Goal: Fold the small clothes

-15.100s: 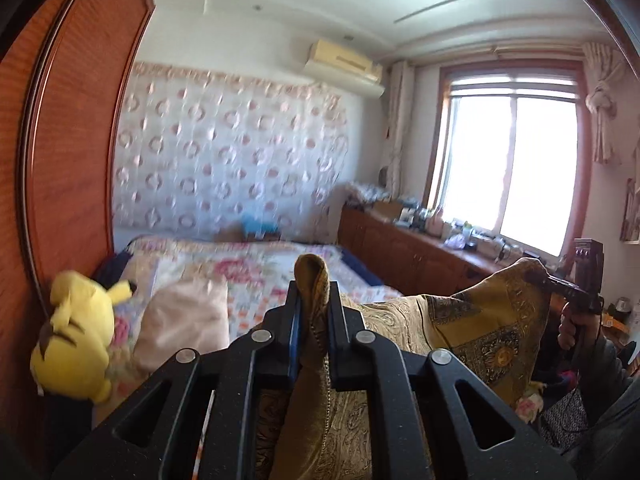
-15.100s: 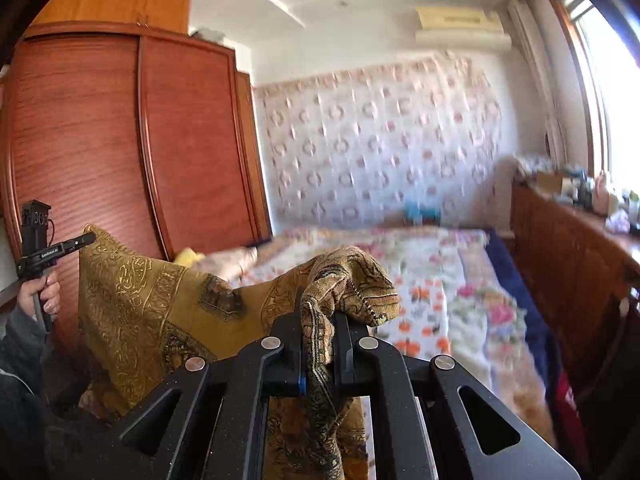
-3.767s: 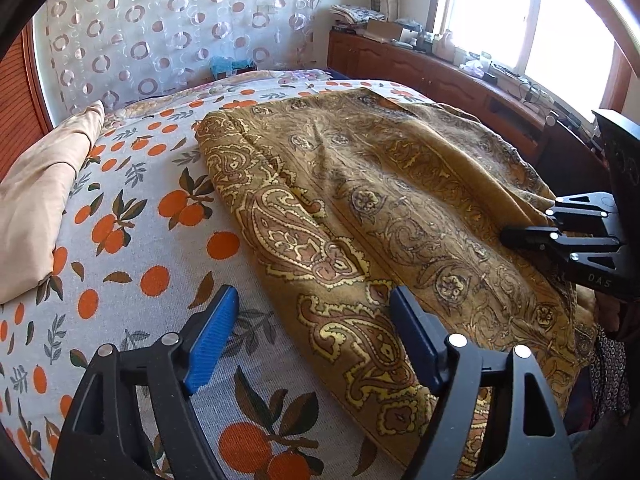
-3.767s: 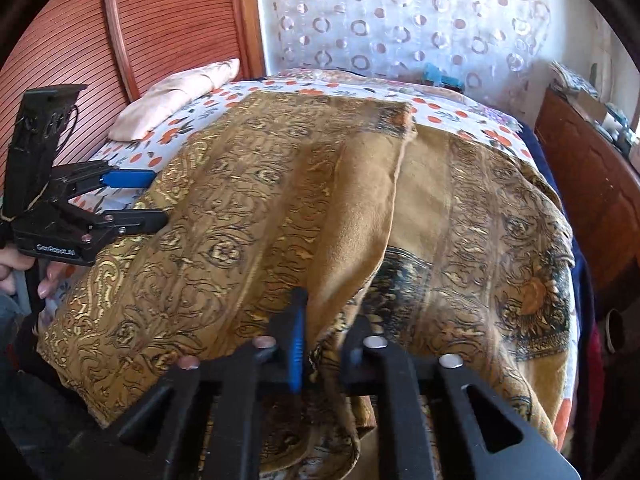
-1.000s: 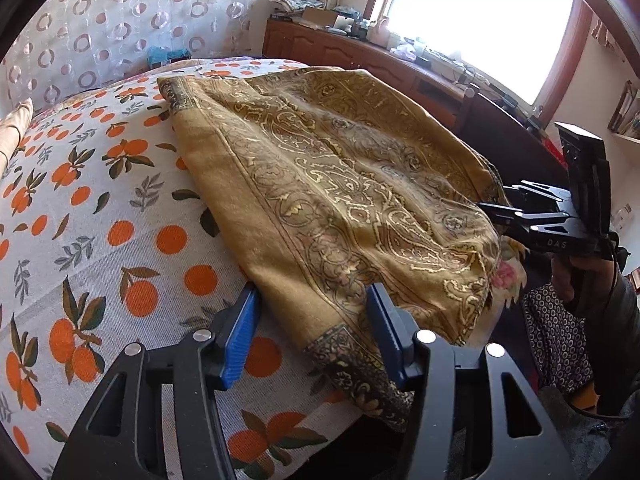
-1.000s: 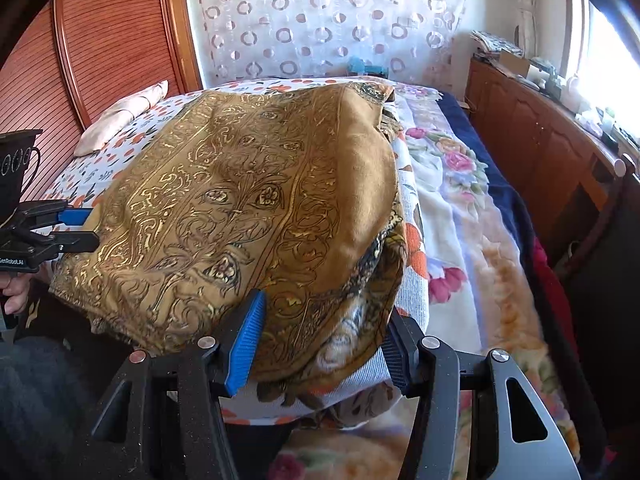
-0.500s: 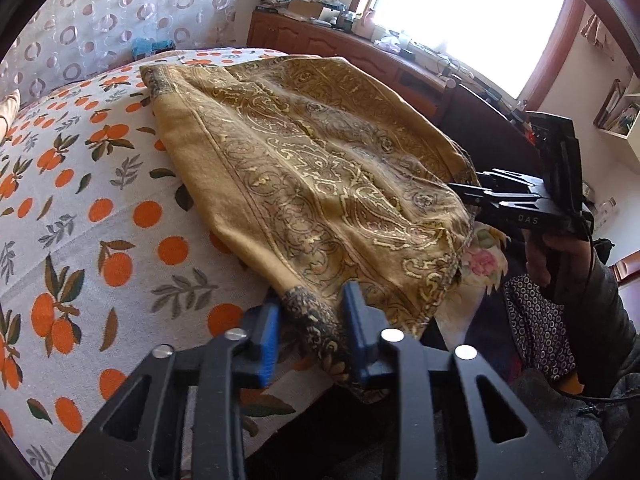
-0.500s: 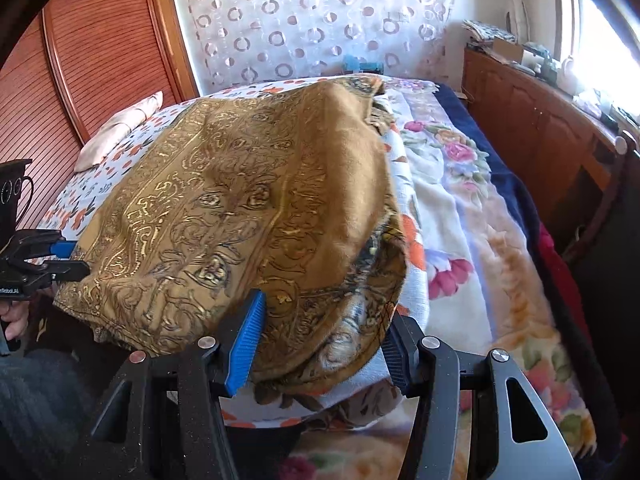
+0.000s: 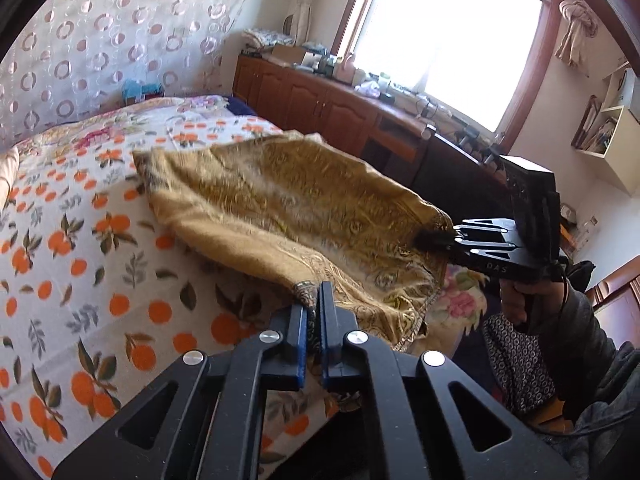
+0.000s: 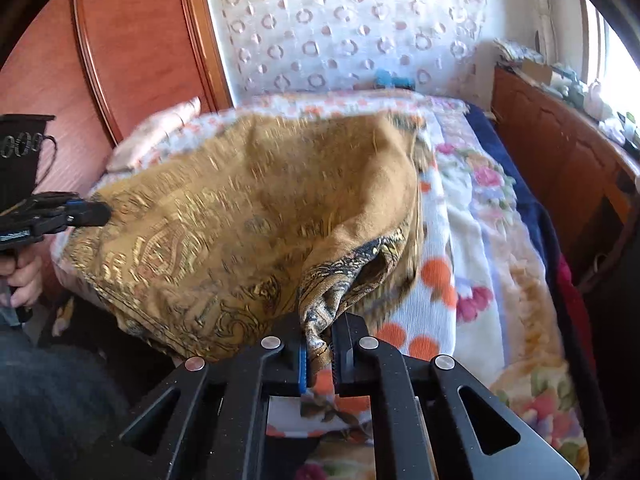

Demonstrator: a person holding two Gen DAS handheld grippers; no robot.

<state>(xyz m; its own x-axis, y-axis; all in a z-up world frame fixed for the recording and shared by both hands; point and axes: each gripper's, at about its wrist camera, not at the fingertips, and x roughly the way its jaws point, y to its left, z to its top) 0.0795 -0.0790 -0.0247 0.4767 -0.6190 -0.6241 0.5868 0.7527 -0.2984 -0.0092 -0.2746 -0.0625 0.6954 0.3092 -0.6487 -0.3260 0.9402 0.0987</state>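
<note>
Golden patterned cloth (image 9: 288,200) lies mid-frame across the orange-print bed (image 9: 80,240), its near edge raised. Left gripper (image 9: 314,312) at lower centre has just closed its fingers on one near corner; right gripper (image 10: 320,344) pinches the other. Lift both corners evenly, keep the edge taut, then carry it forward.

A home bedroom — a bed (image 9: 80,240) spread with an orange-print sheet fills the lower left, a pillow (image 10: 160,128) lies by a wooden wardrobe (image 10: 132,40) at upper left, and a cluttered wooden cabinet (image 9: 320,104) runs under the sunlit window (image 9: 448,28).
</note>
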